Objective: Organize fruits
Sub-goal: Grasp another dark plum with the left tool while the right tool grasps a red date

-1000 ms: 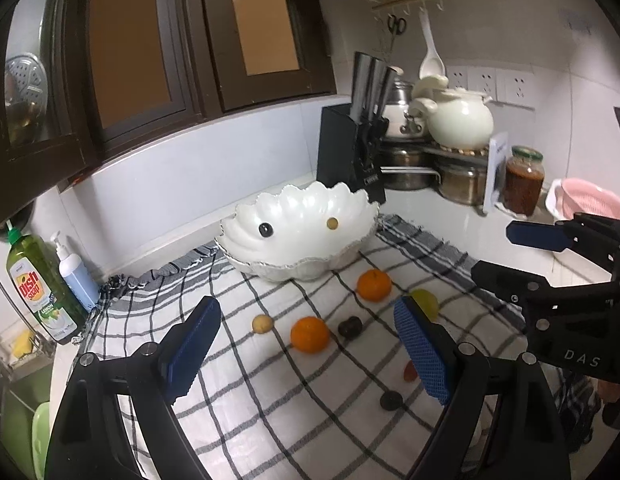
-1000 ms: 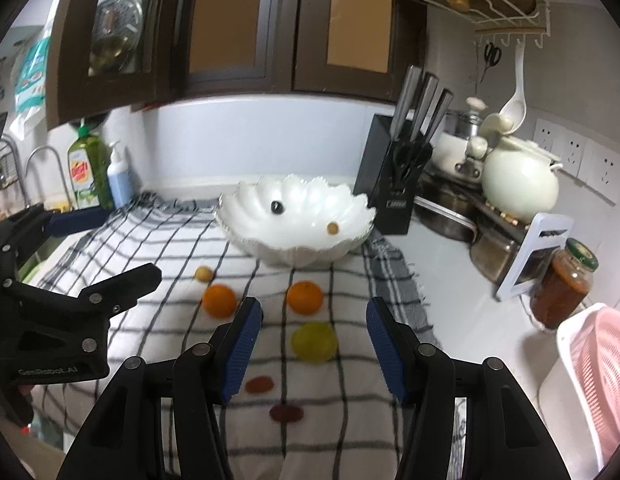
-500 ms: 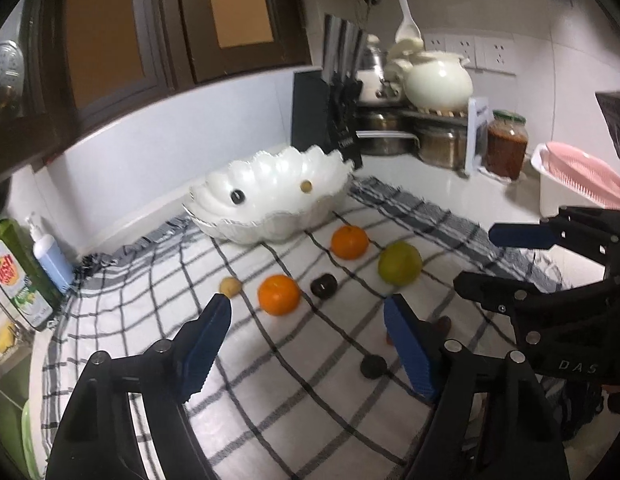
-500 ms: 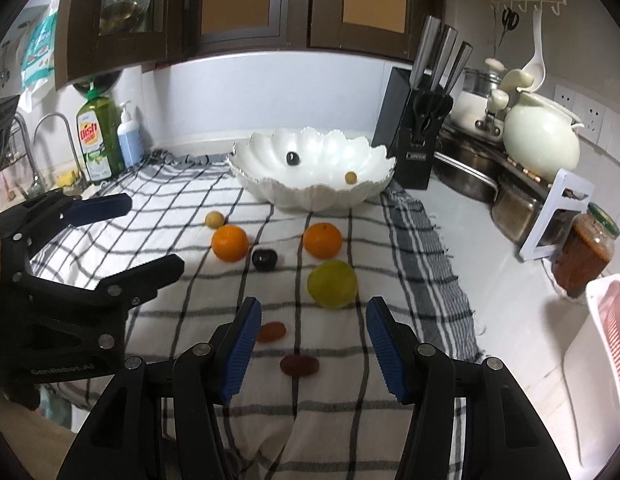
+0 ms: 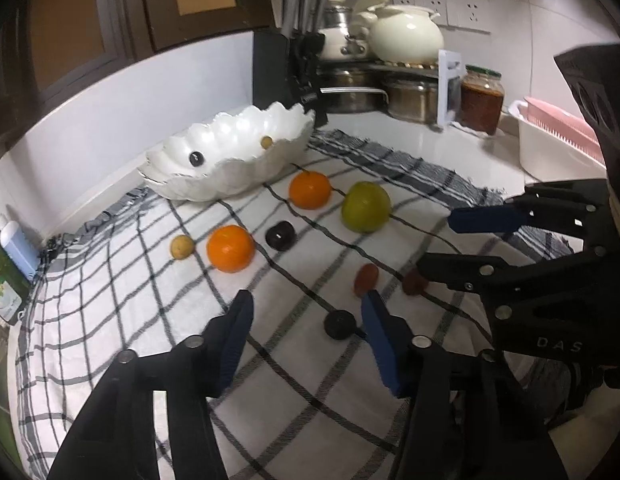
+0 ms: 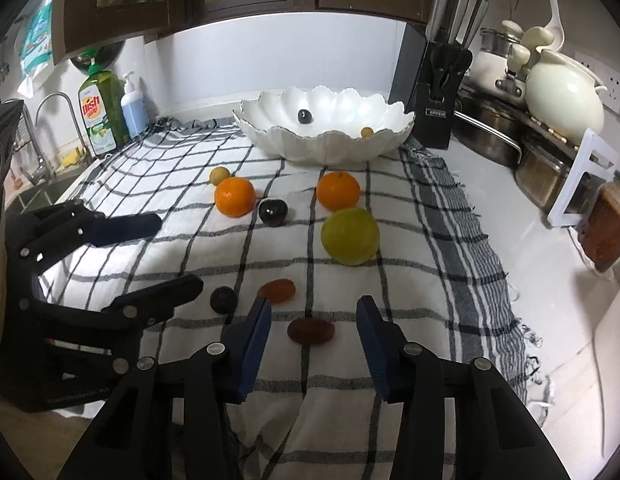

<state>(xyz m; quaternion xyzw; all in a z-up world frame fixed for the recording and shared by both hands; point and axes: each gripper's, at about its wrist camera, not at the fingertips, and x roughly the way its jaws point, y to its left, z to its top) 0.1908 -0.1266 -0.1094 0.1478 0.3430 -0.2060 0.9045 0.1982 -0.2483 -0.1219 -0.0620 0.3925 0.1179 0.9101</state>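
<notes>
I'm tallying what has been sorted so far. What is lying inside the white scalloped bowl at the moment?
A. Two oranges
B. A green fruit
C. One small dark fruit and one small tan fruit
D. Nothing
C: the white scalloped bowl holds only a small dark fruit and a small tan fruit; both oranges and the green fruit lie on the checked cloth.

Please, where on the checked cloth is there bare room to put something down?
Free: the cloth between the soap bottles and the small yellow fruit, and the strip right of the green fruit. Crowded: the middle, before the bowl.
</notes>
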